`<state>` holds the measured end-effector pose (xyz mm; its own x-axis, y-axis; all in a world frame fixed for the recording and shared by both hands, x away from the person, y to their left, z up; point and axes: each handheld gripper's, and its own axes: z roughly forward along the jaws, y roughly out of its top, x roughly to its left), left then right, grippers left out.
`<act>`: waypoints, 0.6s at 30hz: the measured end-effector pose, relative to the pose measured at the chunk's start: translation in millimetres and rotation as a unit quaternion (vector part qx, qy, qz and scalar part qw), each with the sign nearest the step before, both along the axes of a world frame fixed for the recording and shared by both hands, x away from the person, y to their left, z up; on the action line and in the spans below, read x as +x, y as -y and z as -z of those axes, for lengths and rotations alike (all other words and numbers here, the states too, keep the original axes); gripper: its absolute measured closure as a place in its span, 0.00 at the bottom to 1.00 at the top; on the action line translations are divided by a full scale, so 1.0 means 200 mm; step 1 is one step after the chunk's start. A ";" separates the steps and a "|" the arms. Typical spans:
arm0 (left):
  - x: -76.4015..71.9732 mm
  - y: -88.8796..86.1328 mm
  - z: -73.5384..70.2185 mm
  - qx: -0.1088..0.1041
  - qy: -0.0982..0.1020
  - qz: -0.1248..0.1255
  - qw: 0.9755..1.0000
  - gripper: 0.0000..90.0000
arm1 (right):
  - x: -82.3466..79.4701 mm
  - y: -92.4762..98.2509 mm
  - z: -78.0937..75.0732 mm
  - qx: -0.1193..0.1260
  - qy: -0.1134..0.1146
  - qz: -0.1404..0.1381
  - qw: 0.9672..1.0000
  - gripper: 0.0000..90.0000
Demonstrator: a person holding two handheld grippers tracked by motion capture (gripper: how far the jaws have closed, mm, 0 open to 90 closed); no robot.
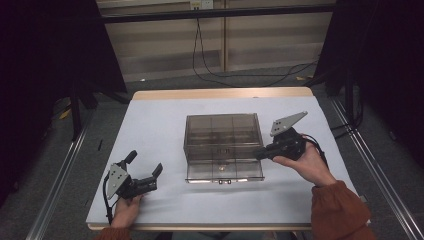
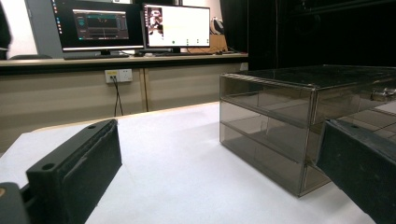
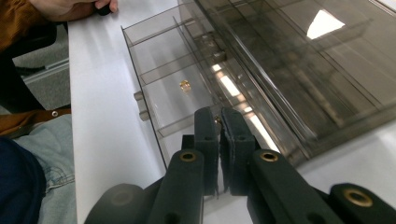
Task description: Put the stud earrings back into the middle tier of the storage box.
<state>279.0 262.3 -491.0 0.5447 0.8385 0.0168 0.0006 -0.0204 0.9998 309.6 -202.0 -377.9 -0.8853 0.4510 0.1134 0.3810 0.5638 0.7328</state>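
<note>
High view first: your smoky clear drawer box (image 1: 223, 140) sits mid-counter (image 1: 155, 125), its bottom drawer (image 1: 224, 171) pulled out toward you. Your right tool (image 1: 261, 154) is at the box's right front corner, beside that open drawer, while your left tool (image 1: 148, 173) rests well apart on the near left of the counter, jaws spread and empty.

Left gripper view: you look level across the white counter (image 2: 177, 158) at the side of the box (image 2: 280, 126). Both dark jaws stand far apart at the frame edges with nothing between them.

Right gripper view: your right tool (image 3: 219, 120) has its jaws pressed nearly together just above the open drawer (image 3: 163, 79); a tiny glint shows at the tips, but you can't tell whether anything is pinched there. A small gold ring (image 3: 185, 85) lies in one drawer compartment.

By my reading, the opening is done and a ring is already in; what is left is probably finishing with the drawer's contents and pushing it shut.
</note>
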 end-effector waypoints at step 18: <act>0.00 0.00 0.00 0.003 -0.001 0.001 1.000 0.00 | 0.10 -0.29 0.03 -0.090 -0.027 -0.054 0.994 0.96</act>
<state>279.0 262.8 -490.9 0.5456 0.8378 0.0208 0.0026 -0.0265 0.9996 329.2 -144.7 -383.0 -0.9247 0.3705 0.0872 0.3465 0.7243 0.5962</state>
